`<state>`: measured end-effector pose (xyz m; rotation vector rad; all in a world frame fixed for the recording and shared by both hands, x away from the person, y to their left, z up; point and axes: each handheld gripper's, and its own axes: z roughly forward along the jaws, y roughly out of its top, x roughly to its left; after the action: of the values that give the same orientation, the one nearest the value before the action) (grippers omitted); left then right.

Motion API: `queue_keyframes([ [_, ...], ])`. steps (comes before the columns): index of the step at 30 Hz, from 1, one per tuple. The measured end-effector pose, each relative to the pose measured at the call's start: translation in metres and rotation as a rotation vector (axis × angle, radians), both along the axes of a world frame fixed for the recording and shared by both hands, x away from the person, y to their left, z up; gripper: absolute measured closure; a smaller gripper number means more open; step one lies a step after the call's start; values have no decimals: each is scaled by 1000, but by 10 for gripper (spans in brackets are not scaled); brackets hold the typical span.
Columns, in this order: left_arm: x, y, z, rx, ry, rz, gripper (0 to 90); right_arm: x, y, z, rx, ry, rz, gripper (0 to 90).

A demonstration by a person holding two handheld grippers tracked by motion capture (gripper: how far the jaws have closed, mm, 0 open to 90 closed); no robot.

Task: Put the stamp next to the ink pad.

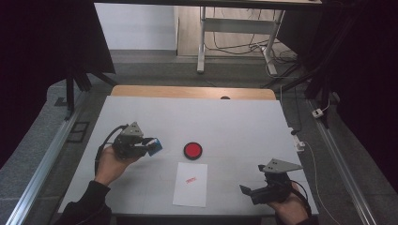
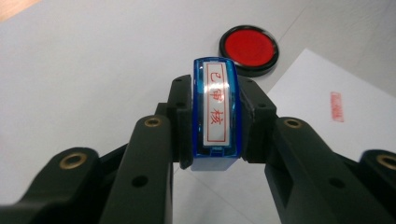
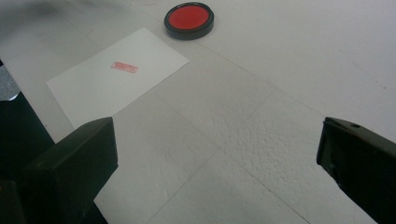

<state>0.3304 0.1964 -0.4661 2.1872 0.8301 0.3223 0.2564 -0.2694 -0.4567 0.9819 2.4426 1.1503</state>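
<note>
My left gripper [image 1: 151, 146] is shut on a blue stamp [image 2: 215, 112] with a white label in red characters; in the high view the blue stamp [image 1: 155, 146] hangs just above the table, left of the ink pad. The round red ink pad [image 1: 193, 150] in its black case lies at mid-table; it is also the ink pad [image 2: 249, 49] and the ink pad [image 3: 189, 19] in the gripper views. A white sheet of paper [image 1: 191, 184] with a small red imprint [image 1: 190, 180] lies in front of the pad. My right gripper [image 1: 248, 192] rests open near the front right, with only bare table between its jaws.
The white tabletop [image 1: 234, 126] has a wooden strip along its far edge. Metal rails run down both sides. A desk frame with cables stands on the floor beyond, and dark curtains flank the scene.
</note>
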Motion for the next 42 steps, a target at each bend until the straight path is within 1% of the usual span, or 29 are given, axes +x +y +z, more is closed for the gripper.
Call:
queue_keyframes([
  [3,2,1,-3,5,4,9,698,0,-1,0,11,0,-3,0],
  [8,4,1,-8,19,9,14,698,-1,-2,1,8,-1,-9,0],
  [12,6,1,-12,38,12,20,698,-2,-3,1,5,-4,-13,0],
  [16,9,2,-17,45,26,29,699,-2,-4,1,12,-4,-17,0],
  [19,11,3,-21,45,31,36,699,-3,-4,1,6,-3,-21,0],
  [21,12,4,-24,49,42,38,699,-3,-5,2,7,-4,-22,0],
  [23,13,5,-26,50,50,37,699,-3,-5,2,9,-1,-20,0],
  [24,13,5,-27,57,53,37,699,-4,-4,2,7,-1,-20,0],
  [26,14,5,-30,58,56,39,699,-3,-4,1,7,-3,-19,0],
  [28,15,5,-31,68,57,36,699,-3,-4,1,3,-3,-17,0],
  [29,15,5,-32,64,60,34,699,-3,-4,1,2,-3,-16,0],
  [31,16,4,-34,68,65,35,698,-3,-3,1,2,-2,-15,0],
  [34,17,3,-37,84,84,27,698,-3,-4,1,1,-2,-14,0],
  [35,17,2,-38,98,88,30,698,-3,-3,1,1,-1,-13,0],
  [37,17,2,-39,100,82,21,695,-3,-3,1,-2,0,-11,0],
  [42,17,2,-39,106,83,21,695,-3,-3,1,-1,1,-9,0],
])
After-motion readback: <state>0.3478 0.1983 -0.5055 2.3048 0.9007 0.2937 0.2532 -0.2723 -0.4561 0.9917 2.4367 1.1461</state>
